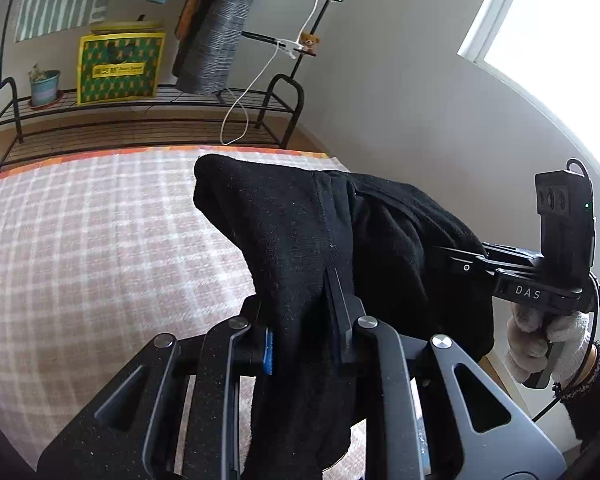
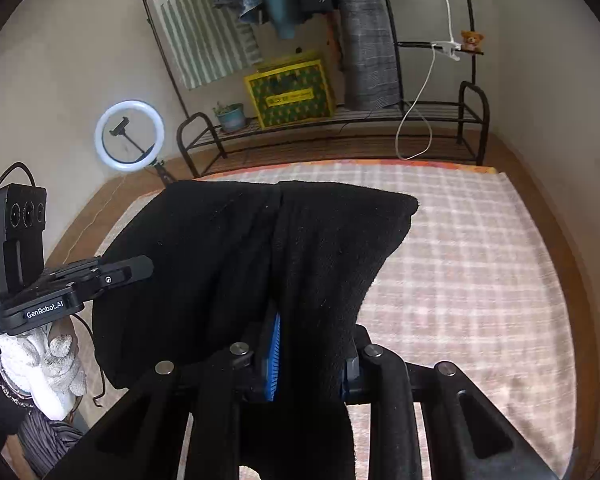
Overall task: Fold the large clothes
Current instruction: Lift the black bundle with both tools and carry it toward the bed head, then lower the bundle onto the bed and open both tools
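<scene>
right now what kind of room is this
Probably a bedroom at home: a bed under a checked cover, a metal rack hung with clothes against the wall, and a window to one side.

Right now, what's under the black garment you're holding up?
Under the black garment lies the plaid bedcover, bare where visible. Whatever sits directly beneath the hanging cloth is covered. Both grippers, left and right, clamp it.
</scene>
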`<state>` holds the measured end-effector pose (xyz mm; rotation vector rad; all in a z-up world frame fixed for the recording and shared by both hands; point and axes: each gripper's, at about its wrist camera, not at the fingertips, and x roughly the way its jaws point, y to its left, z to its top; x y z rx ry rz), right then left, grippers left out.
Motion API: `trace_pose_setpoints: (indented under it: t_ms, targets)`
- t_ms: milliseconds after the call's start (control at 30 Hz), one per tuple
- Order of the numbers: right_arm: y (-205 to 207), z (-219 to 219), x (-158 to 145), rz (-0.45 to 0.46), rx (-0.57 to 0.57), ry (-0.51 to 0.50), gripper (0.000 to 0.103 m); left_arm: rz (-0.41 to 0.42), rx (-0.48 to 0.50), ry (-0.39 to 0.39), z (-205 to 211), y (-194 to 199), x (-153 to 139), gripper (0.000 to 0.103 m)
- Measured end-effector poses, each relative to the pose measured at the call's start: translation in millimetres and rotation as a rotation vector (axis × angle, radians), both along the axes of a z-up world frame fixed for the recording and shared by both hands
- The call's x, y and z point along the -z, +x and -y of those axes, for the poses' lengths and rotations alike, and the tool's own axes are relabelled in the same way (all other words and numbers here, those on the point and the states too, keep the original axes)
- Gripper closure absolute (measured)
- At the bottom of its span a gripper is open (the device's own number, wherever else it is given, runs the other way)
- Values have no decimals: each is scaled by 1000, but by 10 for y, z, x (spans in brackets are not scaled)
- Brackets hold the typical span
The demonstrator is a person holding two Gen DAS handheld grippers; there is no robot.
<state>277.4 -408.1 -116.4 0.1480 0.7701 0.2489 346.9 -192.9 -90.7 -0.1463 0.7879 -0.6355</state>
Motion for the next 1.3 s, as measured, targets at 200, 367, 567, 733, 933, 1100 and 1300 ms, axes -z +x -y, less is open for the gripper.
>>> trace_pose_setpoints:
  t_ms: [200, 367, 567, 733, 933, 1100, 1300]
  targets:
    - [304, 584, -157, 31, 93, -28, 83, 2, 44, -28, 669, 492, 0, 85]
    - [736, 944, -168, 56, 141, -86, 84, 35, 63, -19, 1192, 966, 74, 85]
    - [1411, 1337, -83, 86, 181, -120, 85, 58, 50, -21, 1665, 1613, 257, 86]
    - [1938, 1658, 95, 103, 225, -120, 88, 102, 42, 2, 2035, 2124, 422, 86]
    - [2410, 1909, 484, 108, 249, -112, 92, 68, 13, 26, 2257, 2640, 889, 86]
    - [2812, 2019, 993, -2, 279, -234, 96, -59, -51, 144, 2276, 3054, 1447, 86]
    - [2947, 2136, 1238, -72, 336, -312, 76, -59, -41, 136, 2196, 3148, 1514, 82]
